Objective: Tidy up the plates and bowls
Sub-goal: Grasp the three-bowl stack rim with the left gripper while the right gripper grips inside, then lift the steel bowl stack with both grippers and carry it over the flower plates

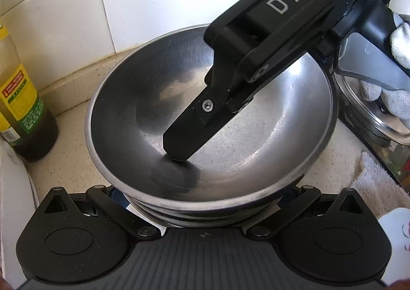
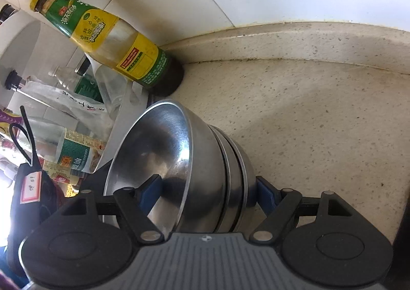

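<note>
Your right tool (image 2: pixel 205 195) clamped on the stacked steel bowls (image 2: pixel 205 162), your left tool (image 1: pixel 205 203) beneath them, jaw state unclear, speckled desk (image 2: pixel 320 115) below

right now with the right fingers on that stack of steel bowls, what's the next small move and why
Probably lower the stack of nested stainless steel bowls onto the speckled beige countertop and open. The right gripper clamps the stack with one blue-padded finger inside the top bowl and one outside; the stack looks tilted, and the left gripper sits at its near rim.

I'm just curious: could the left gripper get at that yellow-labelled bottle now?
Probably, after turning left: the bottle stands uncovered beside the bowl stack, but the left gripper faces the stack.
</note>
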Tool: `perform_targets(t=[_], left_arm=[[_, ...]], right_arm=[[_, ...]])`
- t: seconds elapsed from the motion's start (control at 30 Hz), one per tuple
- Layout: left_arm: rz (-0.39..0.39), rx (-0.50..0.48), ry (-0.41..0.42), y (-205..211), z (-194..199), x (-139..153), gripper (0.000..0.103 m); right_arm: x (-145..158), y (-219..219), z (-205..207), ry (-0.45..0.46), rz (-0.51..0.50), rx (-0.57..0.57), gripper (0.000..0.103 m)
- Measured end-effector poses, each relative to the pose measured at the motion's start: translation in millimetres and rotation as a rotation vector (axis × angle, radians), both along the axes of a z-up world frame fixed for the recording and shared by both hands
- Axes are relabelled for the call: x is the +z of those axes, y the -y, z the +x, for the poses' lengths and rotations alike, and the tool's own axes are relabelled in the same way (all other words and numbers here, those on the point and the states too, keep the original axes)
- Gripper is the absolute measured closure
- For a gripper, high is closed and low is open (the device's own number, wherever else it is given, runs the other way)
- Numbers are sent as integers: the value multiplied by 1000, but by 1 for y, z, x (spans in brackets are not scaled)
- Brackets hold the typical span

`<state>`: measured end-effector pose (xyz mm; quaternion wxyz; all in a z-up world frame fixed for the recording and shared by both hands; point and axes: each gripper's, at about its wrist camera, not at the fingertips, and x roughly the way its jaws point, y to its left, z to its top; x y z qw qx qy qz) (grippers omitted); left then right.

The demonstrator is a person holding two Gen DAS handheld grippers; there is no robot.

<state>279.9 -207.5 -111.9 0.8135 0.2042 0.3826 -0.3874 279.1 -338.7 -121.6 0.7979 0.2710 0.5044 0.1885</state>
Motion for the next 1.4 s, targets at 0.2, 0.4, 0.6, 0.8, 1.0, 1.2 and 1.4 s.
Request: perform_targets(t=[0.2, 0.4, 0.6, 0.8, 1.0, 1.2, 1.4], left_arm=[[-2, -5, -5, 5, -6, -3, 0], [-23, -5, 14, -5, -3, 0, 0], [-44, 1, 49, -15, -15, 13, 0], [-59, 2, 95, -25, -34, 33, 0], [-64, 11, 160, -36, -66, 61, 0], [-60, 41, 205, -45, -106, 79, 0], [-52, 83, 218, -64, -149, 77, 0]], right_arm=[[4, 1, -4, -1, -13, -27, 19], [20, 1, -7, 30, -36, -39, 19], [42, -2, -16, 68, -57, -47, 19], [75, -6, -37, 125, -74, -55, 19], [109, -13, -68, 189, -84, -40, 19], [131, -26, -103, 233, -88, -5, 19], [138, -40, -139, 241, -88, 34, 19]])
